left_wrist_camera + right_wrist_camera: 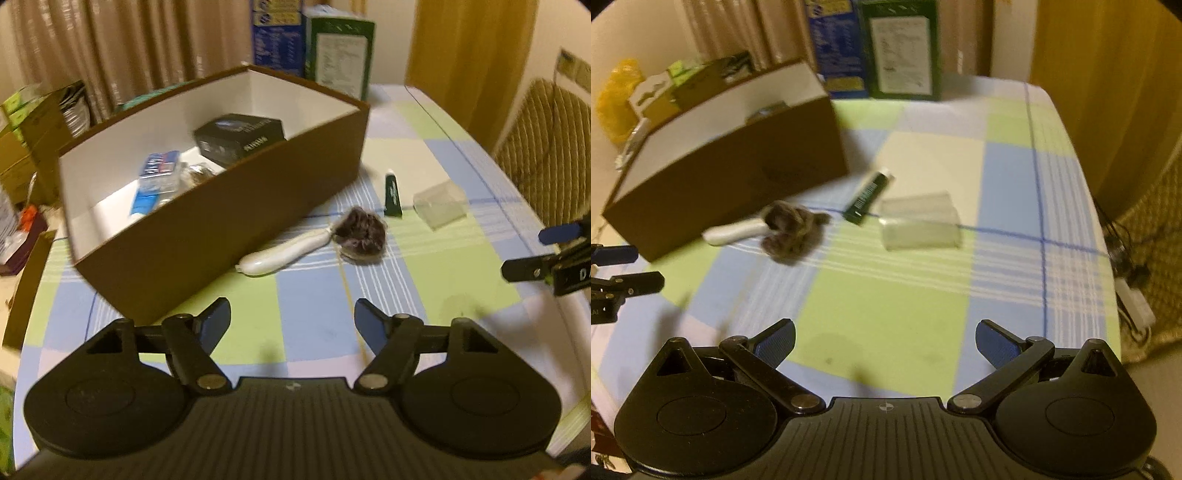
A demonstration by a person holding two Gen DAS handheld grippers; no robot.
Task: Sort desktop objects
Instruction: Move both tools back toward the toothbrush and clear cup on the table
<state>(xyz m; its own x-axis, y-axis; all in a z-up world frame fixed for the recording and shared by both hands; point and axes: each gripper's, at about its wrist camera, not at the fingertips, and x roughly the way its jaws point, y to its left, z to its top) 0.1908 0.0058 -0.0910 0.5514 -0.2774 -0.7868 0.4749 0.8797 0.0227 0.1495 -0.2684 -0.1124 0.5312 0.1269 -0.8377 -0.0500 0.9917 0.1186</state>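
Observation:
A brown cardboard box [229, 218] with a white inside stands on the checked tablecloth; it also shows in the right wrist view [738, 177]. Inside lie a black carton [240, 138], a blue-and-white pack [157, 177] and a brownish item. On the cloth beside the box lie a white-handled brush with a dark head [354, 230] [786, 229], a dark green tube [392, 195] [870, 197] and a clear plastic case [439, 205] [919, 221]. My left gripper [291, 323] is open and empty above the cloth. My right gripper [884, 345] is open and empty.
A blue box [836, 48] and a green box [903, 51] stand at the table's far edge. Cartons [22, 147] are stacked left of the table. A wicker chair [546, 147] stands at the right. A power strip [1136, 302] lies on the floor.

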